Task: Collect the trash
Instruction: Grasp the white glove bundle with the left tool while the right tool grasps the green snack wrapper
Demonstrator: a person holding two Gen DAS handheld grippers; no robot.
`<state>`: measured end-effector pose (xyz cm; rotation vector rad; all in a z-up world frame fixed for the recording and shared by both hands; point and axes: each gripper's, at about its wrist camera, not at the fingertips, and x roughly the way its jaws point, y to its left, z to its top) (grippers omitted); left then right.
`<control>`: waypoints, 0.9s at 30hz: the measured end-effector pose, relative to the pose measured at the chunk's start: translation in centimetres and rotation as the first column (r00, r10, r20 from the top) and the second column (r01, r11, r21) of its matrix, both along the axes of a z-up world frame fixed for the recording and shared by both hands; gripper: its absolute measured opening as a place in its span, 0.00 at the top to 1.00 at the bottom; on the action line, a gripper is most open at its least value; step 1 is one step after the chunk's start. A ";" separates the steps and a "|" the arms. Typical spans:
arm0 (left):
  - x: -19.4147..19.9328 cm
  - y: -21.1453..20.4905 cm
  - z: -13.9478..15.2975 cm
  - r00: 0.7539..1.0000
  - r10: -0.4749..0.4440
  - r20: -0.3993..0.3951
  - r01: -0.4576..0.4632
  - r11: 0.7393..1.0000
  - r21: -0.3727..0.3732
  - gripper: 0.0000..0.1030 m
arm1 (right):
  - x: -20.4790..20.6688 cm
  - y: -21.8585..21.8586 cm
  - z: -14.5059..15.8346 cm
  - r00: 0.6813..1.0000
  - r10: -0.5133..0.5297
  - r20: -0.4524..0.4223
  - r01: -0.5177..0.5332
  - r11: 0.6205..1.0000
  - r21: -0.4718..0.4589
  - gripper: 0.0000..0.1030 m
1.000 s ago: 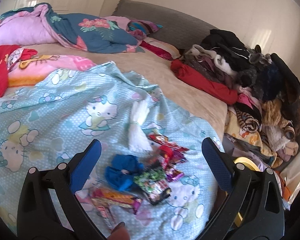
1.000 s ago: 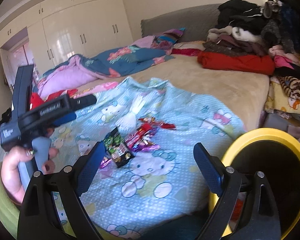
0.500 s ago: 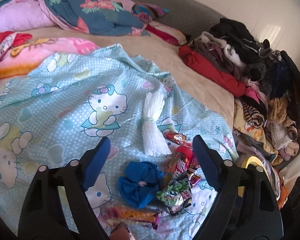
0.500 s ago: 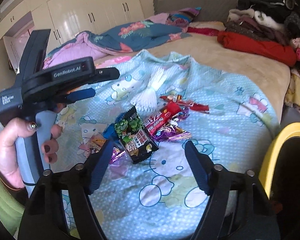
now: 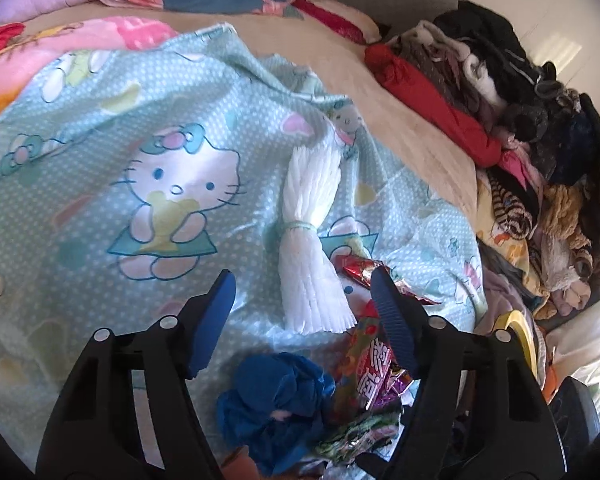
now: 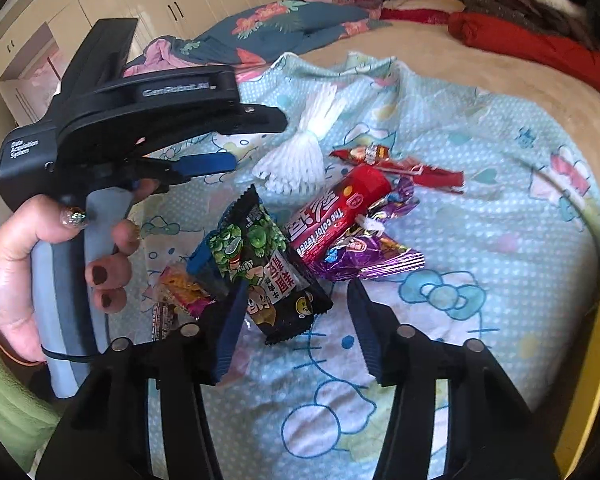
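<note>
Your left claw (image 5: 302, 294) wide open, empty, over white tied paper bundle (image 5: 310, 240). Your right claw (image 6: 296, 304) open, empty, straddling black-green snack wrapper (image 6: 268, 268) on blue cartoon-cat bedsheet (image 6: 500, 220).

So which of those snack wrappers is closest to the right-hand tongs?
The black packet with green peas. Its lower end lies between the open right tongs; the red and purple wrappers lie farther off.

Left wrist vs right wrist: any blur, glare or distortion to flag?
Left wrist view: slight motion smear on the blue crumpled wad and wrappers; window glare washes out the lower right edge; strong fisheye bending with dark corners. Right wrist view: sharper, the black snack packet print readable; soft daylight, sheen on the red wrapper; the left hand-held gripper looms large at left.
</note>
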<state>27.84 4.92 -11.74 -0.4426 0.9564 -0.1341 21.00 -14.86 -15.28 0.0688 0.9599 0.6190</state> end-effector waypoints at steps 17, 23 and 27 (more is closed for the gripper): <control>0.7 -0.2 -2.8 0.997 0.003 -0.076 -0.007 0.998 -0.055 0.86 | -1.9 -1.9 0.8 1.000 -0.002 -0.004 0.002 0.998 0.055 0.87; -1.5 0.2 -1.4 0.999 0.034 -0.012 -0.034 0.996 -0.079 0.88 | -2.9 -2.9 1.4 1.000 -0.013 0.025 0.012 0.998 0.057 0.87; -3.4 0.2 0.0 0.998 0.047 0.040 -0.044 0.996 -0.082 0.88 | -3.6 -3.5 1.8 0.999 -0.020 0.039 0.017 0.998 0.062 0.87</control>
